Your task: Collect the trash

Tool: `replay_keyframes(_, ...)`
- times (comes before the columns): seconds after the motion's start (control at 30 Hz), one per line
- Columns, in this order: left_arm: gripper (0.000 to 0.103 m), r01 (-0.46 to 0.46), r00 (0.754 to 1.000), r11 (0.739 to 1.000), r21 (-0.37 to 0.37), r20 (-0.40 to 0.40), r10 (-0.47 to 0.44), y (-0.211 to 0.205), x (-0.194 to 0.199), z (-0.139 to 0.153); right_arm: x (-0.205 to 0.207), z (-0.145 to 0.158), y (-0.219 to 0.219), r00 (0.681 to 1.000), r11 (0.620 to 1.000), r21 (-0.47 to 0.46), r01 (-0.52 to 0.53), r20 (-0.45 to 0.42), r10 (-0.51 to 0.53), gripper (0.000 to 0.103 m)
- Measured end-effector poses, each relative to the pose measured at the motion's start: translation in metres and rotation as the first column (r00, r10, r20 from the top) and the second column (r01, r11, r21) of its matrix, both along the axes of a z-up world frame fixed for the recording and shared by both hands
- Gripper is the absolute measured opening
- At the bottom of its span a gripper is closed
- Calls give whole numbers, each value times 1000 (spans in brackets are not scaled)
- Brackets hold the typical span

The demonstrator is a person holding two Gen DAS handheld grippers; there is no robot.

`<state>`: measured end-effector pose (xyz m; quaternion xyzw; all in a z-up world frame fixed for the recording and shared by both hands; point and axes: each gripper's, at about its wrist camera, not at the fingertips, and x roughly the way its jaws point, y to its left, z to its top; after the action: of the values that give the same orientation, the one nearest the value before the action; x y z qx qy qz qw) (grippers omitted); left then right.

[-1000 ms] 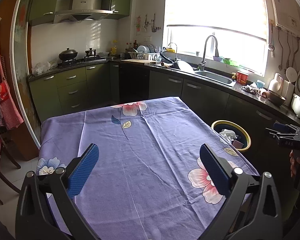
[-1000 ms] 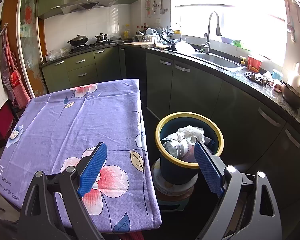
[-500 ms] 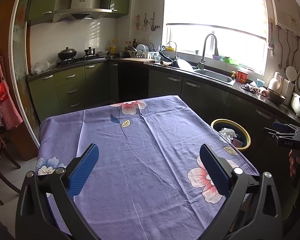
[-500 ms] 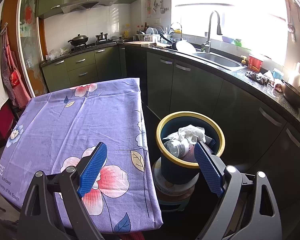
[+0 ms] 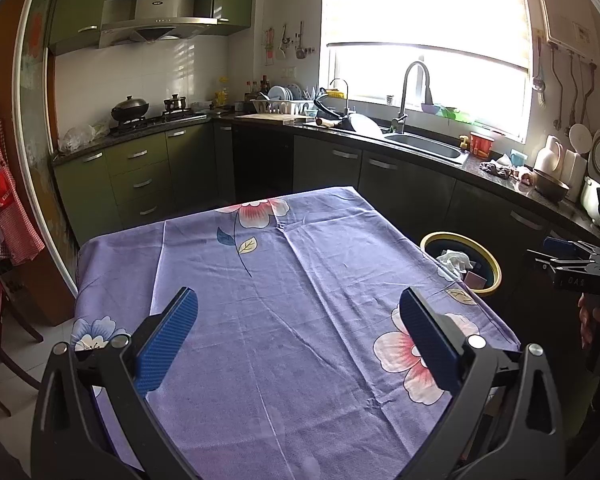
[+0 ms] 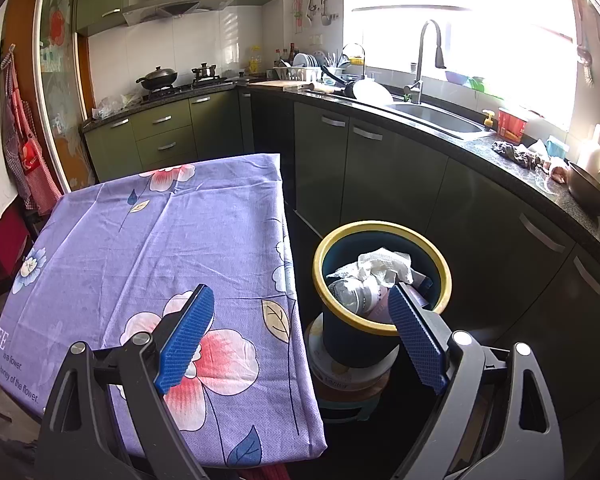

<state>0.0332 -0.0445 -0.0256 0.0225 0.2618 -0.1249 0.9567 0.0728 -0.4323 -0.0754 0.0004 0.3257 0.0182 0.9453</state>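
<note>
Beside bench (image 5: 284,320), bin (image 6: 380,236) holds crumpled paper (image 6: 384,266) and can (image 6: 356,294). Left gripper (image 5: 298,332) and right gripper (image 6: 300,332): jaws spread, empty. No trash visible on cloth; collecting looks finished. Next: scan for leftovers.

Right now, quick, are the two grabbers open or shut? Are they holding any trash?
Left gripper: open, holding nothing, above the purple tablecloth.
Right gripper: open, holding nothing, near the trash bin.
</note>
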Motion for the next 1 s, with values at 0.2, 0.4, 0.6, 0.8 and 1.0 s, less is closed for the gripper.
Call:
replay_keyframes(0.2, 96, -3, 1000, 1000, 19, 0, 3, -3, 1, -1, 0, 1, -1, 1000, 1000, 0, 0, -1, 0, 88)
replay_keyframes(0.4, 96, -5, 1000, 1000, 22, 0, 5, -2, 3, -1, 1, -1, 0, 1000, 1000, 0, -1, -3, 1, 88)
replay_keyframes(0.6, 96, -1, 1000, 1000, 26, 1, 1, -3, 4, -1, 1, 0, 0, 1000, 1000, 1, 0, -3, 0, 88)
replay_keyframes(0.8, 96, 0, 1000, 1000, 24, -2, 0, -4, 6, 0, 2, -1, 0, 1000, 1000, 1, -1, -4, 1, 88)
replay_keyframes(1.0, 96, 2, 1000, 1000, 8, 12, -2, 0, 7, 2, 3, -5, 1, 1000, 1000, 1, -2, -8, 2, 88)
